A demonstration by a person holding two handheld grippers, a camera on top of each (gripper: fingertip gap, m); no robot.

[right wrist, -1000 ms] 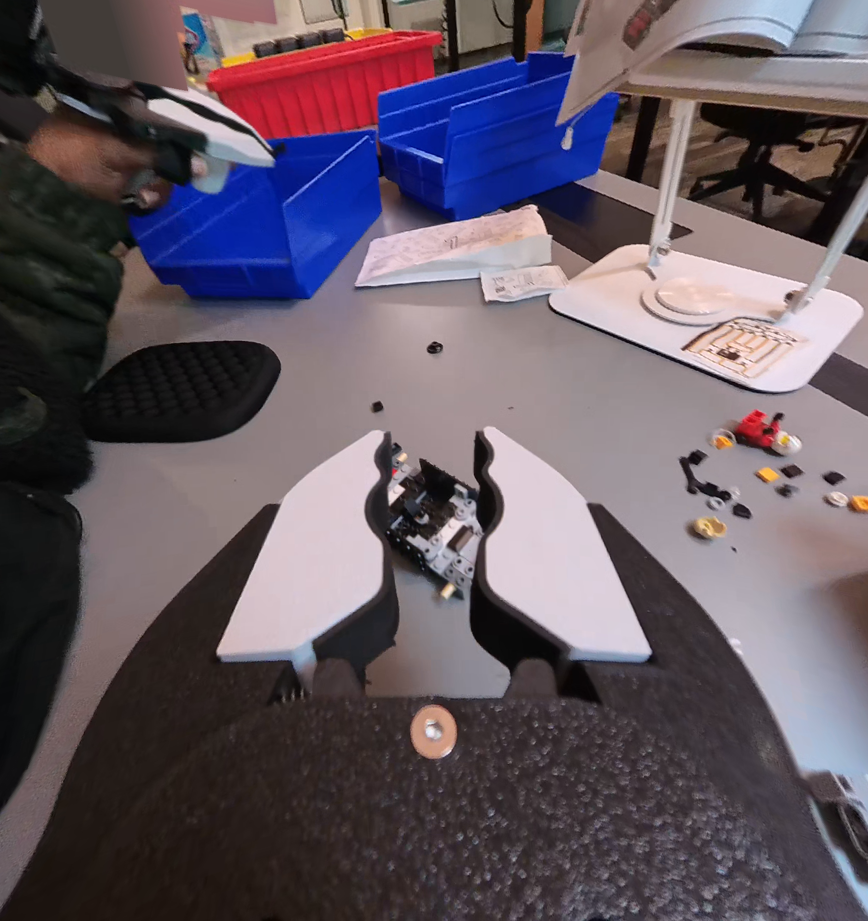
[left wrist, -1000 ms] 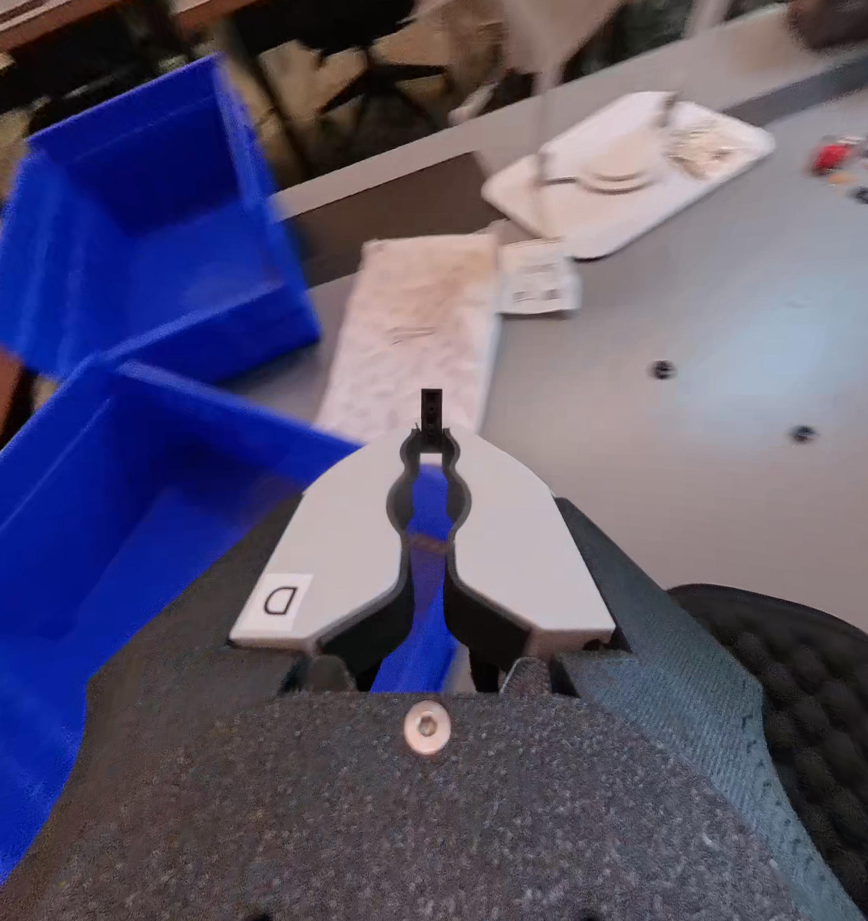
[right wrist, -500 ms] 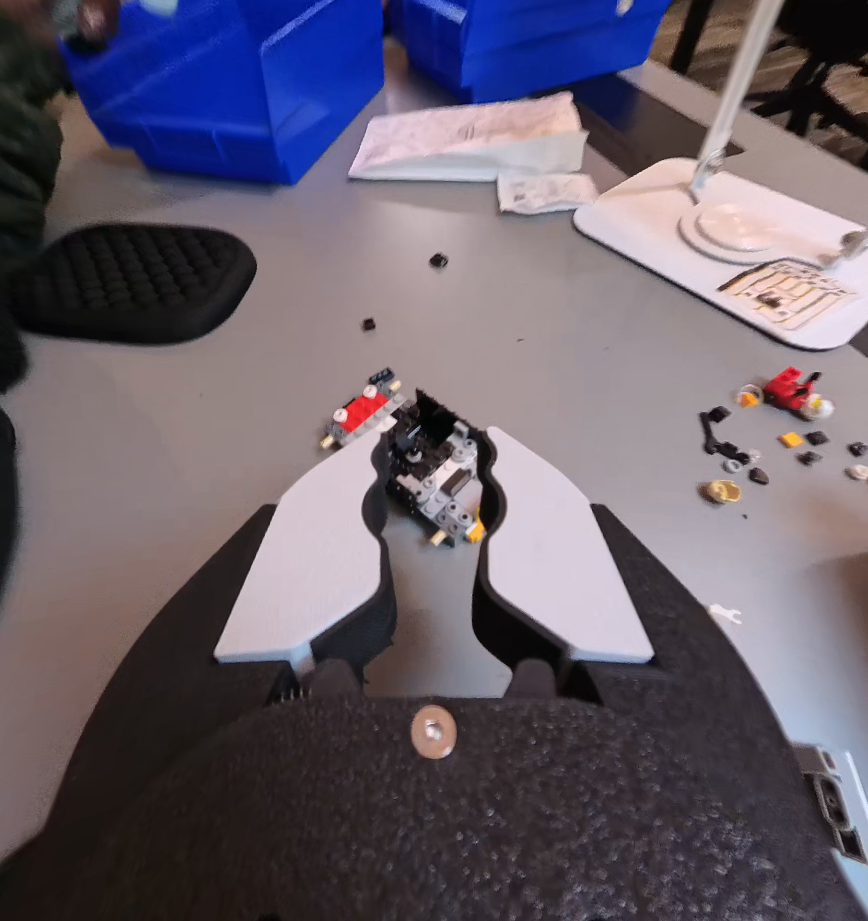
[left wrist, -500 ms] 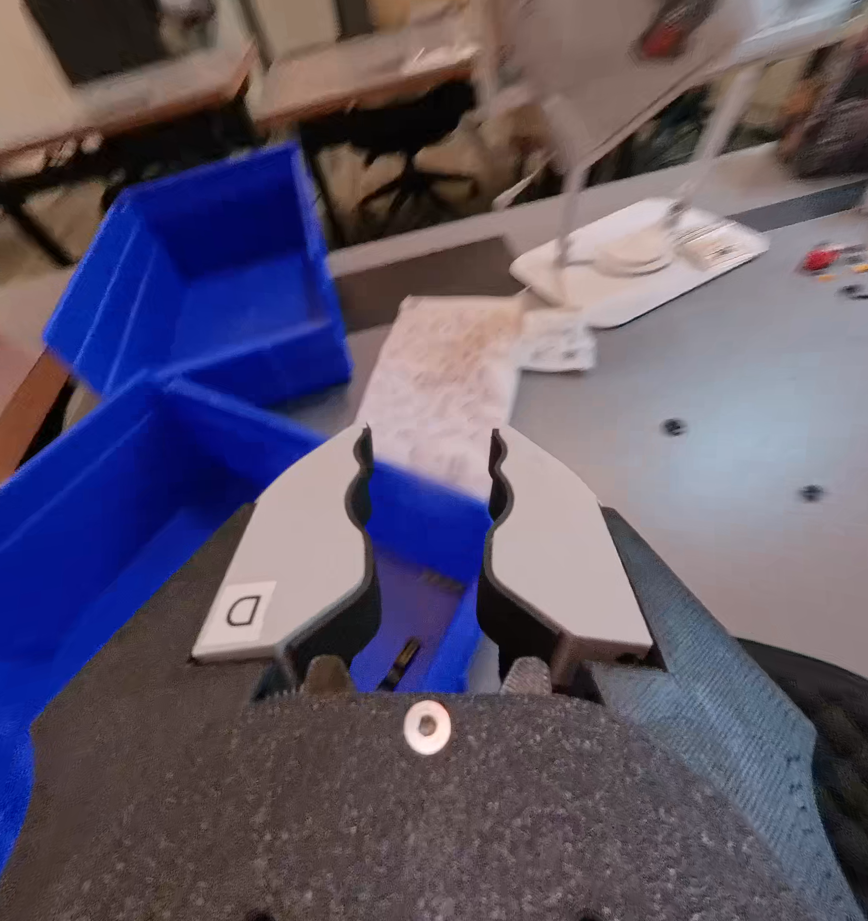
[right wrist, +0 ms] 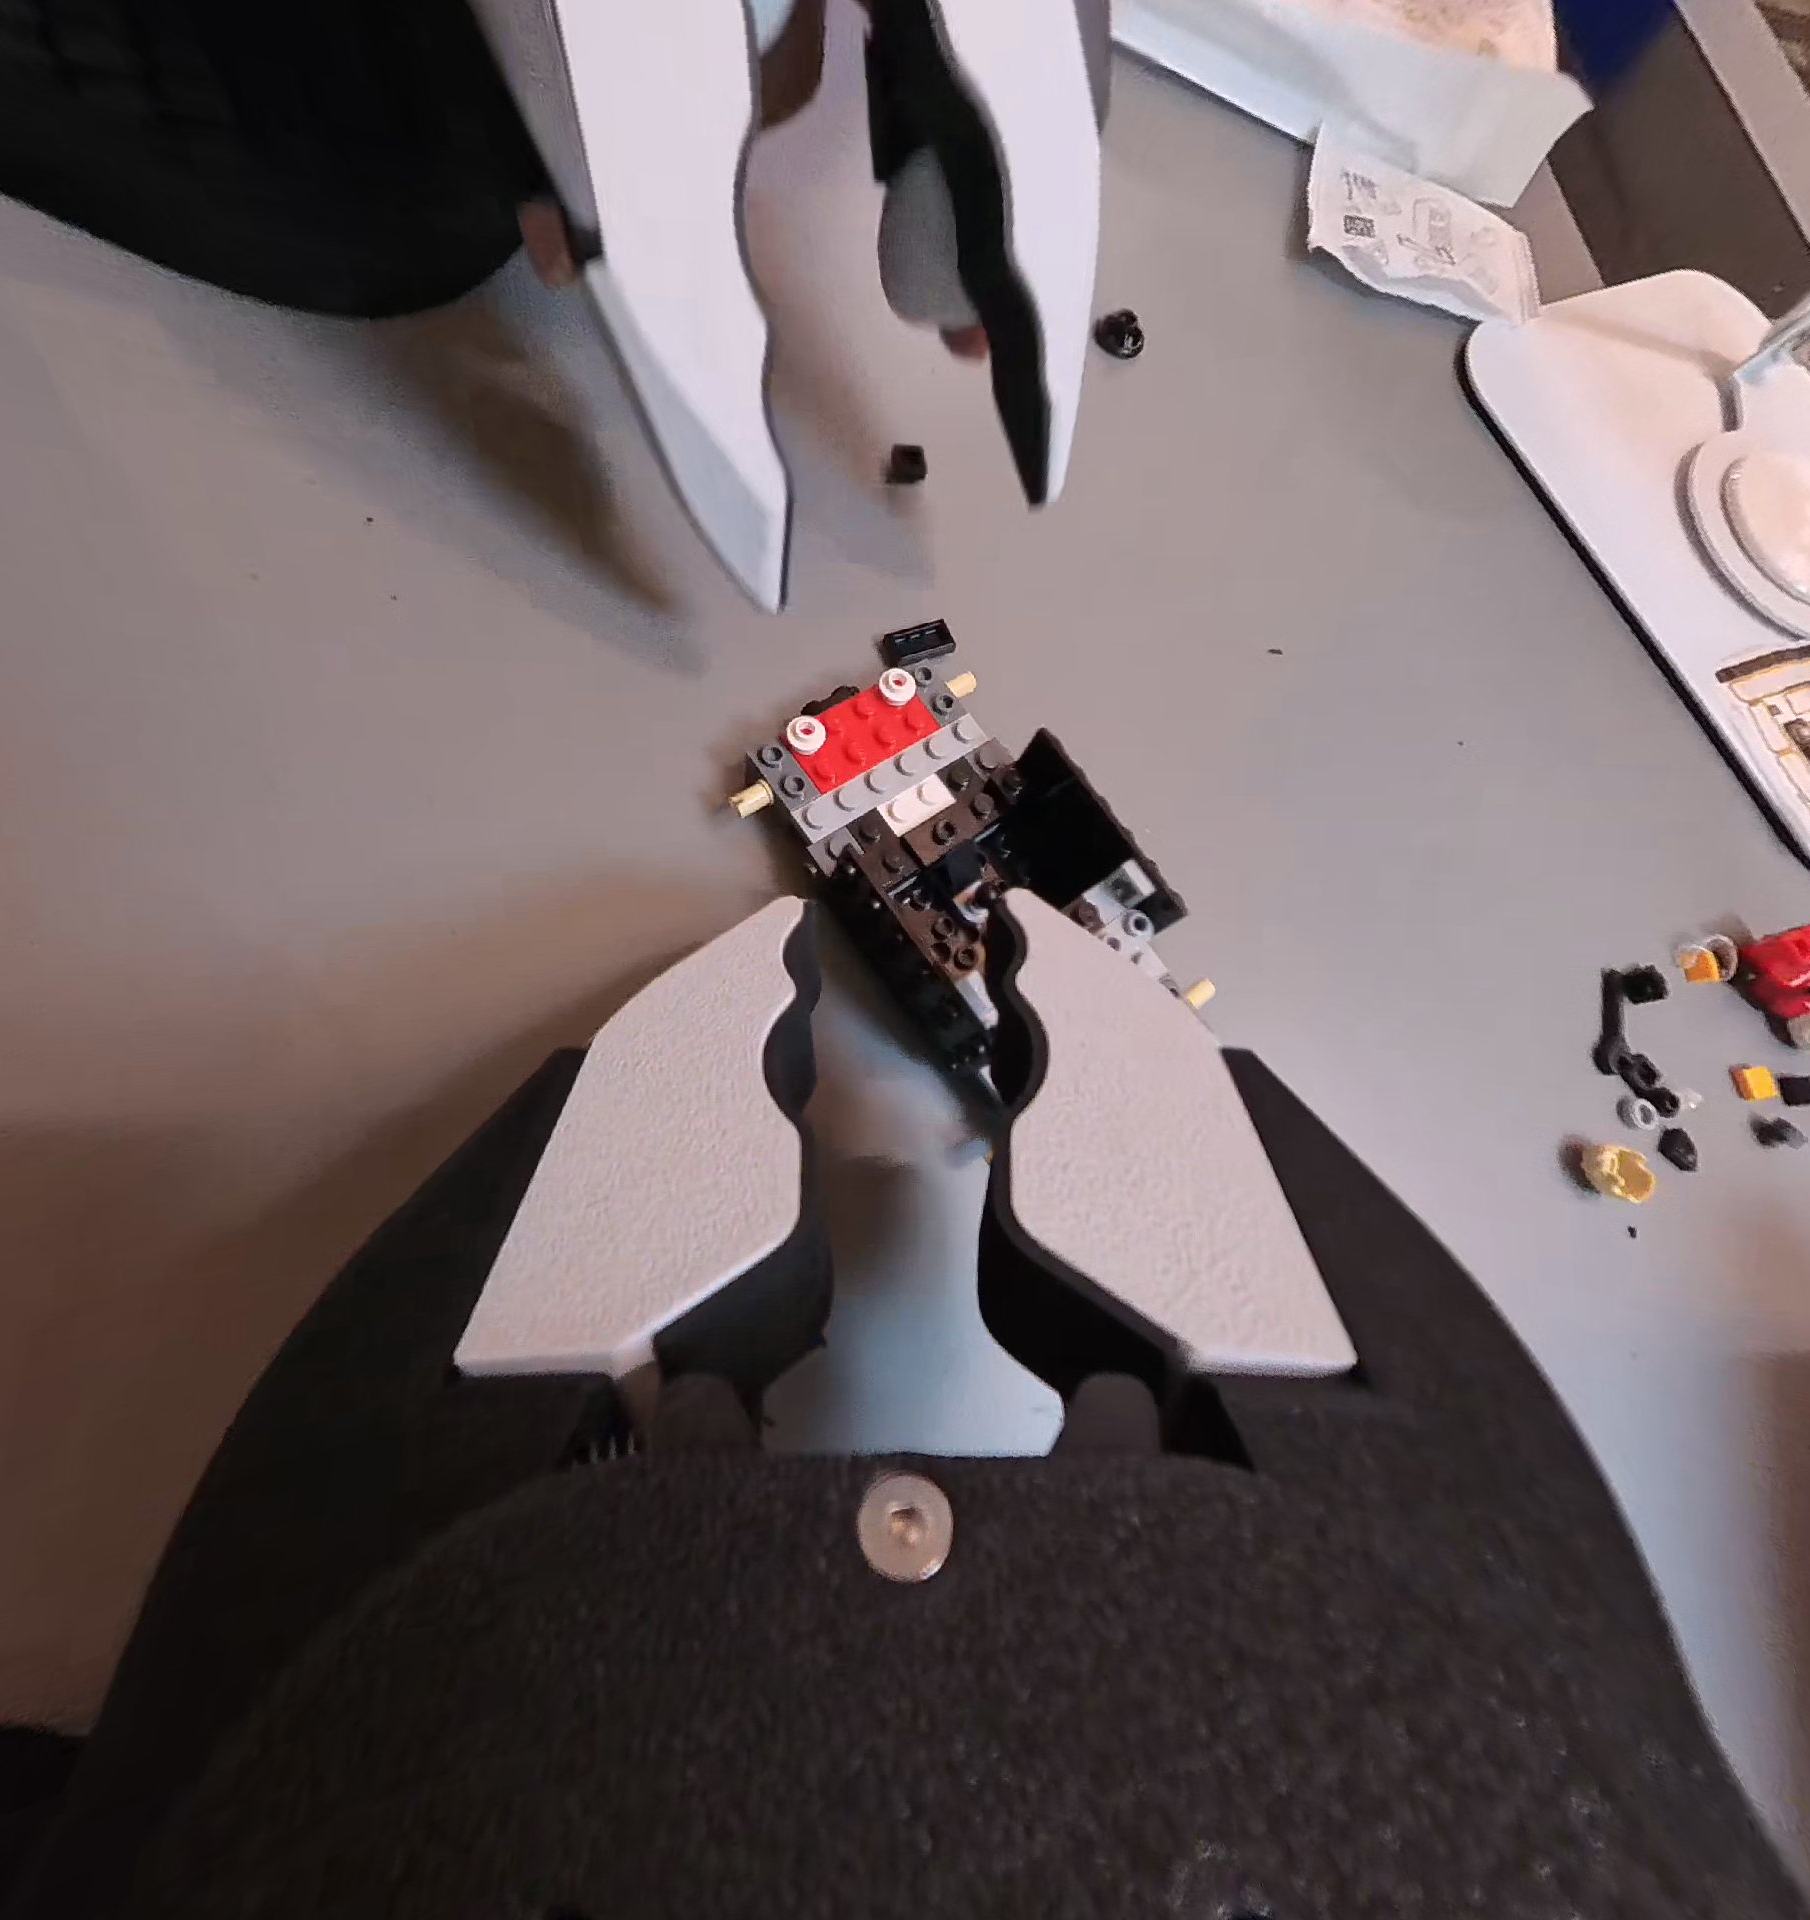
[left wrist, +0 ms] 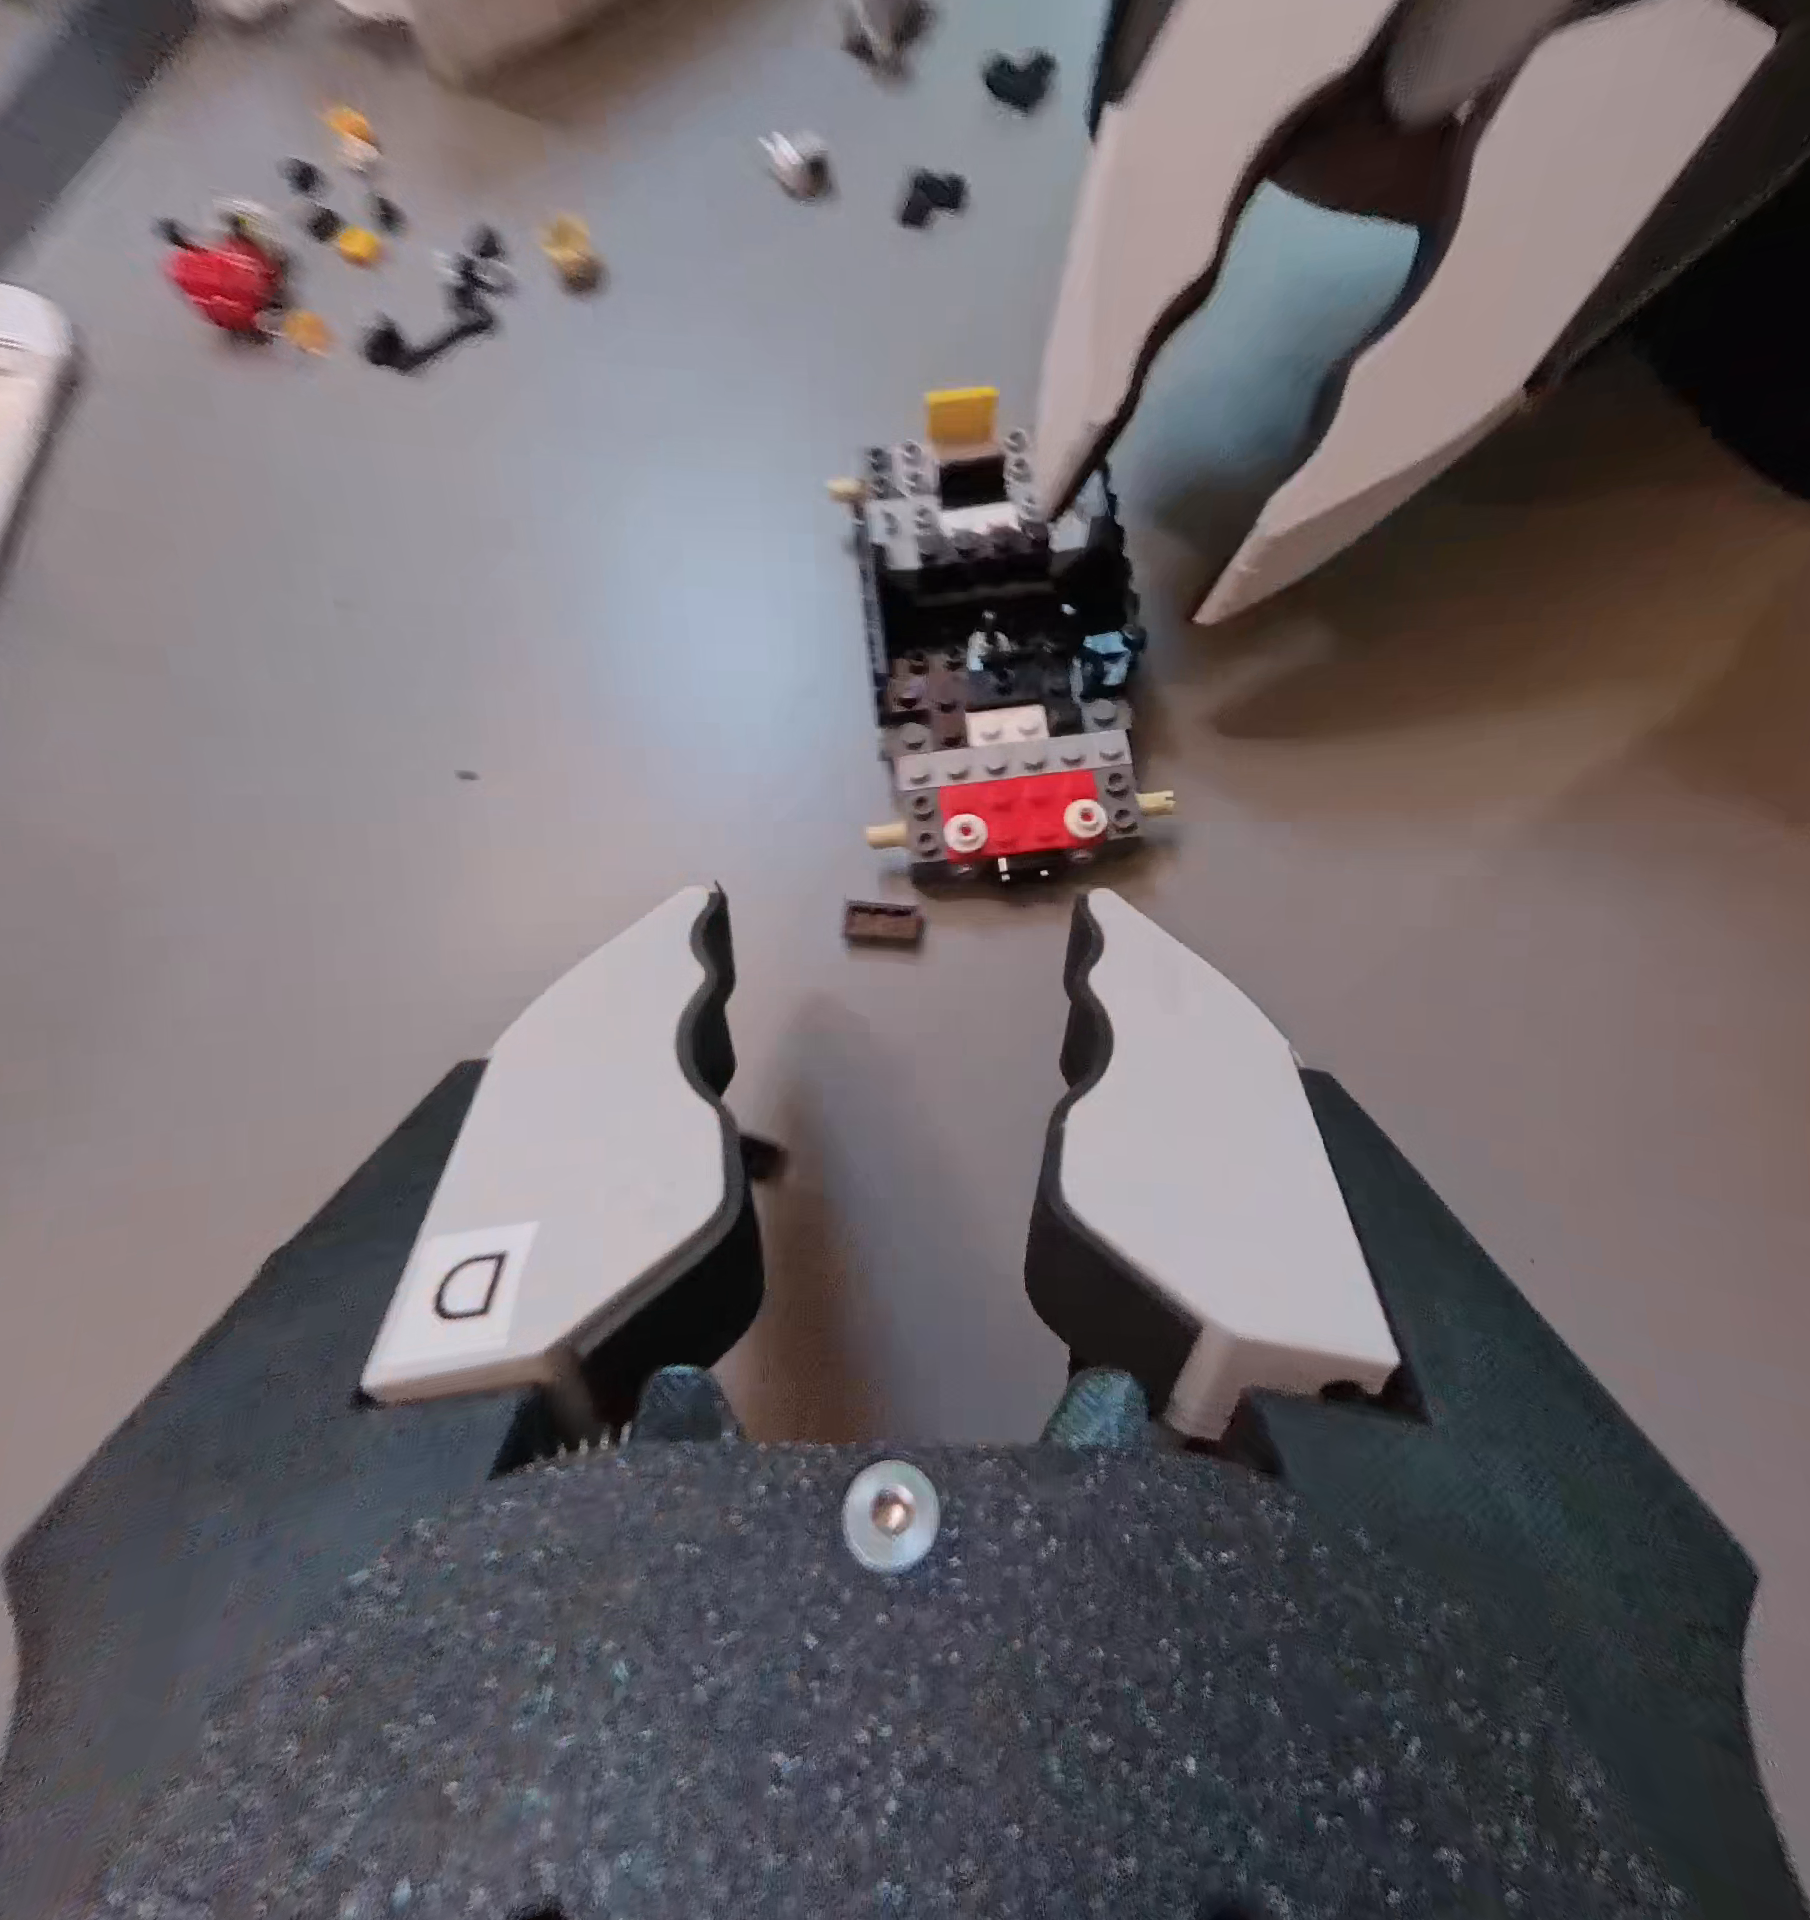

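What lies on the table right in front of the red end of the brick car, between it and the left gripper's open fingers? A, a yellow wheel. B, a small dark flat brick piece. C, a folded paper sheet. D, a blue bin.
B: a small dark flat piece lies on the grey table just short of the brick car, ahead of the left gripper.

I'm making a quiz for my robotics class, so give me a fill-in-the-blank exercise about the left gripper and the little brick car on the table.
1. The left gripper hovers over the table with its jaws ___ and nothing between them.
2. The studded plate at the end of the brick car nearest the left gripper is ___.
3. In the left wrist view, the flat tile at the car's far end is ___.

Missing words: open; red; yellow.
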